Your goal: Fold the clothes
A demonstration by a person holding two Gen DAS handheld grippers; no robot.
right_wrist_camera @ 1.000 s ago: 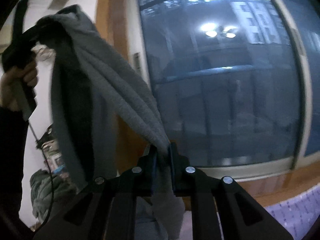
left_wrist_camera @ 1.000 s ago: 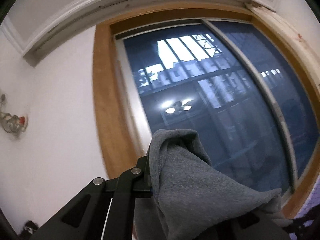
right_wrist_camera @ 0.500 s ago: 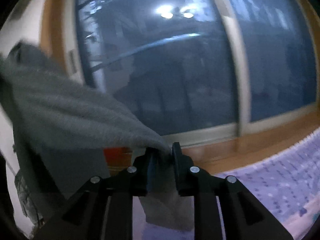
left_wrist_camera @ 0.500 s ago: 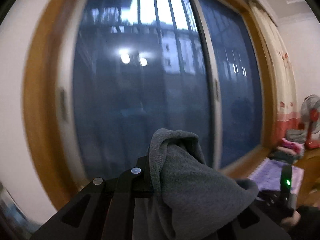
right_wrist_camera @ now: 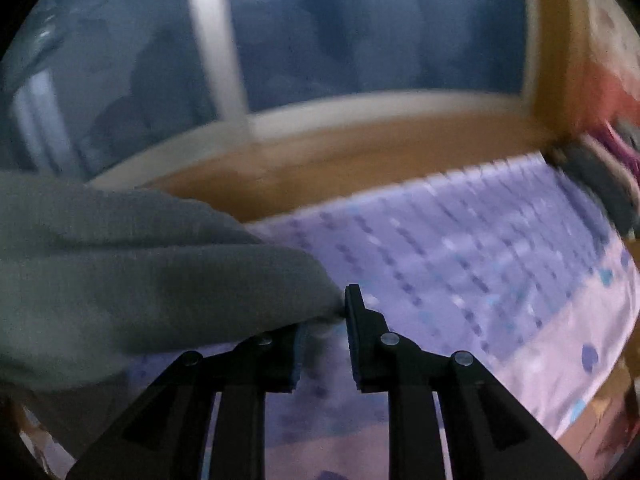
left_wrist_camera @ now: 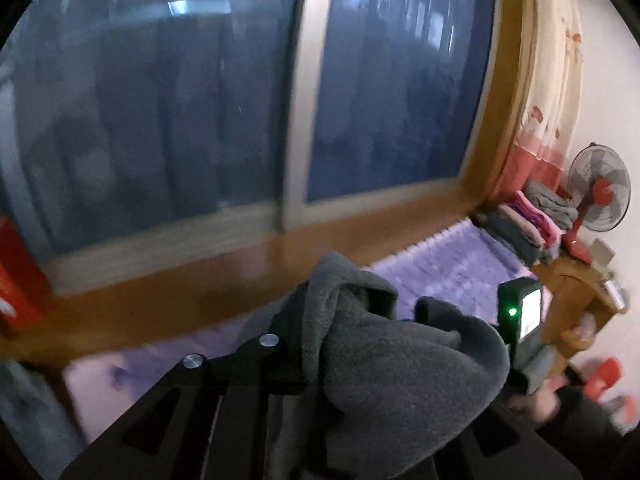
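A grey fleece garment bunches over my left gripper, which is shut on it; the cloth hides the right finger. In the right wrist view the same grey garment stretches in from the left to my right gripper, whose jaws pinch its edge at the tips. Both are held in the air above a bed with a purple patterned sheet. The left wrist view also catches the right gripper's body, with a green light, and the person's hand under it.
A large dark window with a wooden sill runs behind the bed. A stack of folded clothes lies at the bed's far right end, beside a standing fan and a wooden cabinet. A red object stands at the left.
Both cameras have swung down from the upper window to the sill and the bed. The garment stays gripped in both grippers and now stretches lower, over the sheet.
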